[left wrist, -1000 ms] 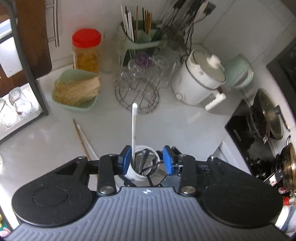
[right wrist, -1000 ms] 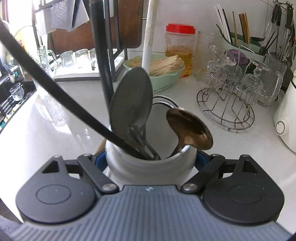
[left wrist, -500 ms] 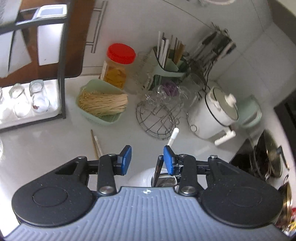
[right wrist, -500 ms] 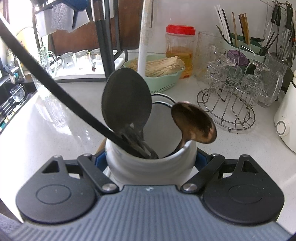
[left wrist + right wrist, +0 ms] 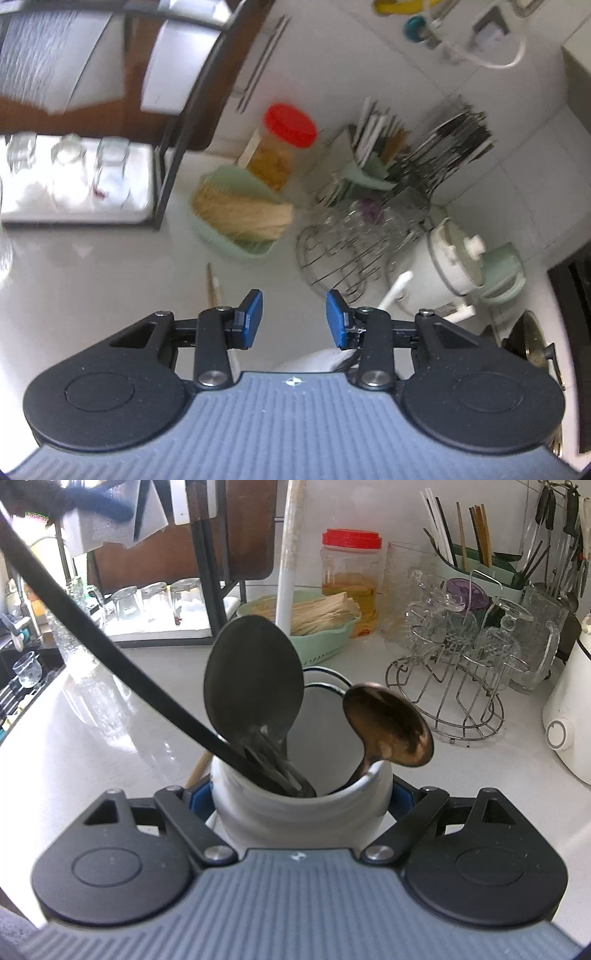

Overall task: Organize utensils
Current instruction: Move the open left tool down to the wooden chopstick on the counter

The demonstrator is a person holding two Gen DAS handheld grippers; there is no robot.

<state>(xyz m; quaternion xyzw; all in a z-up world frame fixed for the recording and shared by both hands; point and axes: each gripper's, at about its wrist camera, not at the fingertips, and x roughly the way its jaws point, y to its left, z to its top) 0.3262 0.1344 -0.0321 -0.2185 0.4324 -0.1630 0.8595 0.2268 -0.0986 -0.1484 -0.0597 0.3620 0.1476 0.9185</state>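
My right gripper [image 5: 299, 797] is shut on a white utensil holder [image 5: 295, 812], its blue pads pressed on both sides. In the holder stand a black spoon [image 5: 255, 686], a copper spoon [image 5: 388, 727], a white-handled utensil [image 5: 290, 554] and a long black handle [image 5: 92, 642]. My left gripper [image 5: 293, 310] hangs open and empty above the counter. Just left of and beyond its fingers lie wooden chopsticks [image 5: 212, 284]. The holder's rim [image 5: 314, 363] shows low behind the left jaws, with the white handle [image 5: 395, 291] poking out to the right.
At the back stand a green basket of dry noodles [image 5: 240, 218], a red-lidded jar [image 5: 284, 147], a wire glass rack [image 5: 343, 251] and a white rice cooker [image 5: 450, 266]. A dark-framed shelf with glasses [image 5: 74, 177] is left; a stove [image 5: 576, 332] is right.
My left gripper has swung left and rolled, away from the holder, which now sits low and right in its view. The white-handled utensil stays in the holder. The right gripper has not moved.
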